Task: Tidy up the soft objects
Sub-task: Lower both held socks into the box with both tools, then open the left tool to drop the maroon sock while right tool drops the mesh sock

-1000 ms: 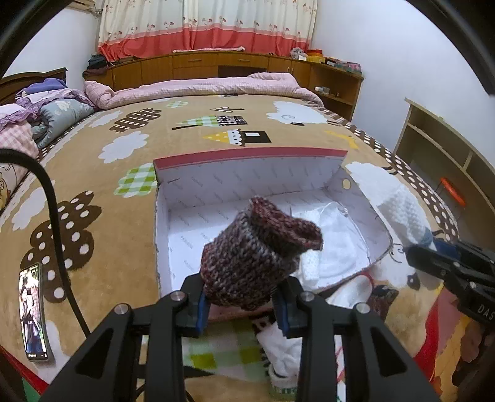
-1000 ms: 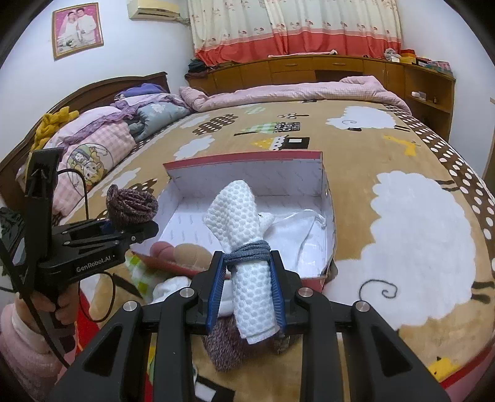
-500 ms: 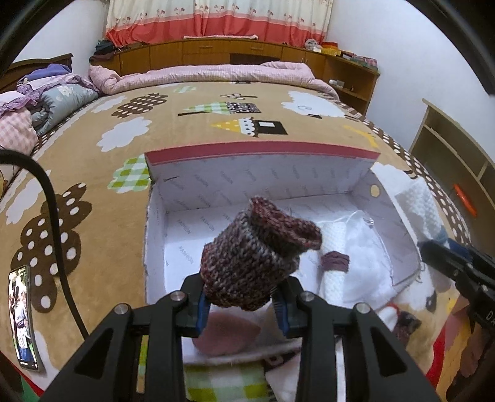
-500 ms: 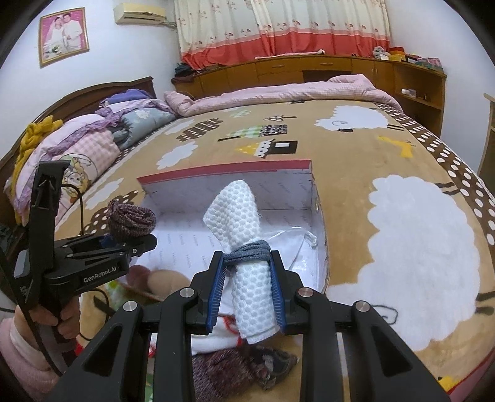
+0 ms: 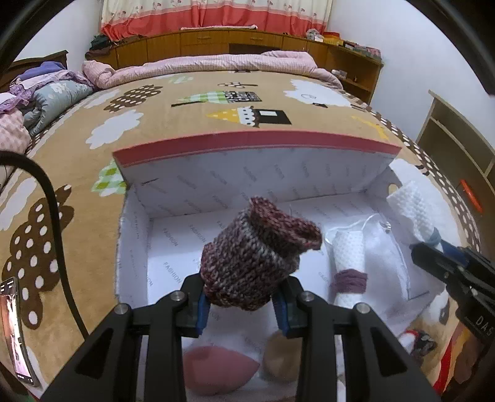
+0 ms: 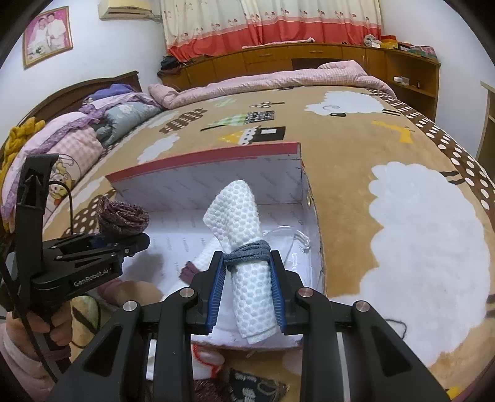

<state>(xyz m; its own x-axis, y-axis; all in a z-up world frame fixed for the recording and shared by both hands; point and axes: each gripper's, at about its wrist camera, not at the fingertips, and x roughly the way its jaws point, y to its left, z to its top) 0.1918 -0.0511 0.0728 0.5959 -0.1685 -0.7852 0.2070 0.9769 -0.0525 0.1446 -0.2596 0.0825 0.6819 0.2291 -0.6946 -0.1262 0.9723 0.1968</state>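
Left wrist view, nearest the lens: left gripper (image 5: 243,304), jaws pinching a rolled maroon knit (image 5: 256,256) that stands upright between the blue pads (image 5: 202,310), over the near part of the open box (image 5: 256,182). Below the fingers lie a pink sponge (image 5: 216,369) and a tan sponge (image 5: 278,355), blurred, so whether they rest inside the box or at its near edge cannot be told. Farther in, on the white box floor right of the knit, lies a white towel roll (image 5: 348,256) bound by a maroon band (image 5: 349,280), beside a clear bag (image 5: 383,247). At the right edge a second, gray-tied towel (image 5: 414,207) juts from the other tool.

Right wrist view, nearest the lens: right gripper (image 6: 246,297), jaws pinching that towel (image 6: 243,235) at its gray tie (image 6: 247,255); the towel tilts up and back over the right half of the box (image 6: 216,185). At left, a hand (image 6: 40,334) grips the left tool (image 6: 80,263), whose knit (image 6: 122,215) sits above the box's left part.

Beyond, in both views: the box's red-edged far wall, standing on a tan patterned bedspread (image 6: 386,148); a phone (image 5: 14,327) lies on it at far left. Farther still, a rolled pink quilt (image 6: 266,80), wooden cabinets (image 5: 216,40) and red-hemmed curtains (image 6: 272,24).
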